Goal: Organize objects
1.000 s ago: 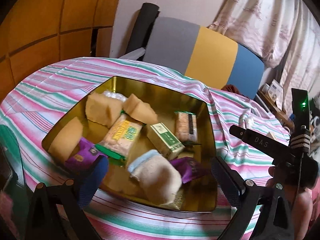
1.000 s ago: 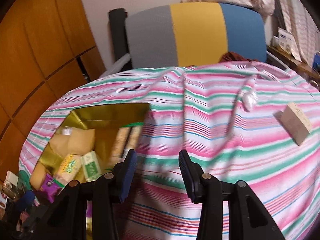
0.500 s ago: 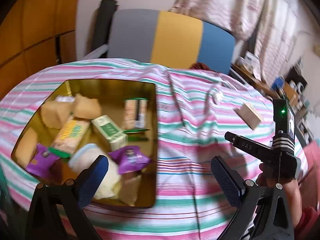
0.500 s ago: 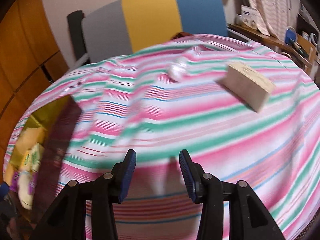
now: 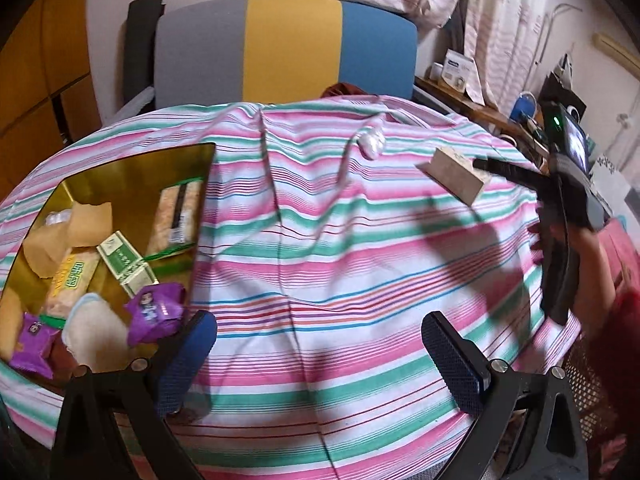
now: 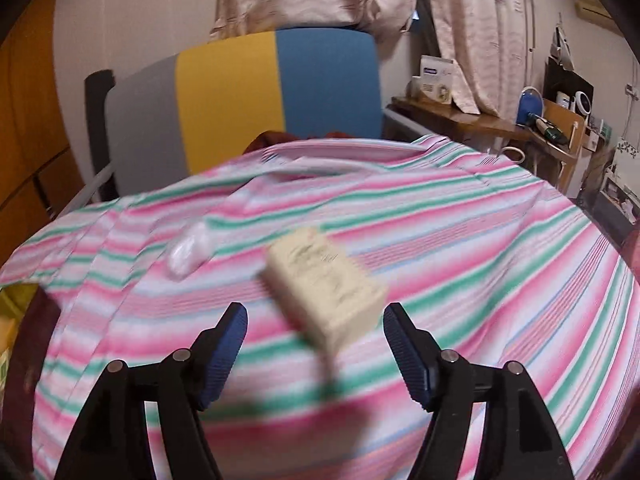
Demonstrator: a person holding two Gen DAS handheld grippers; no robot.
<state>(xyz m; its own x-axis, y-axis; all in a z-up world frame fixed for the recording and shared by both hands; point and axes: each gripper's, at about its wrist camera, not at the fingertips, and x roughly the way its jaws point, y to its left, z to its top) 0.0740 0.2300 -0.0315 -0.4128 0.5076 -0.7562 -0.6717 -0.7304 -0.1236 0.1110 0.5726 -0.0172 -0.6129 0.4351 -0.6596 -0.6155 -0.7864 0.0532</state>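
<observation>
Snack count on a striped table.
Two purple packets (image 5: 154, 312), one green box (image 5: 126, 262), one beige box (image 6: 324, 284), perhaps three tan pieces (image 5: 88, 224).

Right gripper (image 6: 314, 330) swings right off the gold tray (image 5: 120, 160), jaws just opening, beige box (image 6: 324, 284) now just ahead. Left gripper (image 5: 320, 356) pans right too.

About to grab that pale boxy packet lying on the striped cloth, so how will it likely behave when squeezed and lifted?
The pale packet has flat faces and square edges, so it probably holds its shape and won't roll. It looks like a light snack wrapper, so likely easy to lift, though a hard squeeze may crush it. It lies on loose, wrinkled cloth, so a push might drag the fabric along.
</observation>
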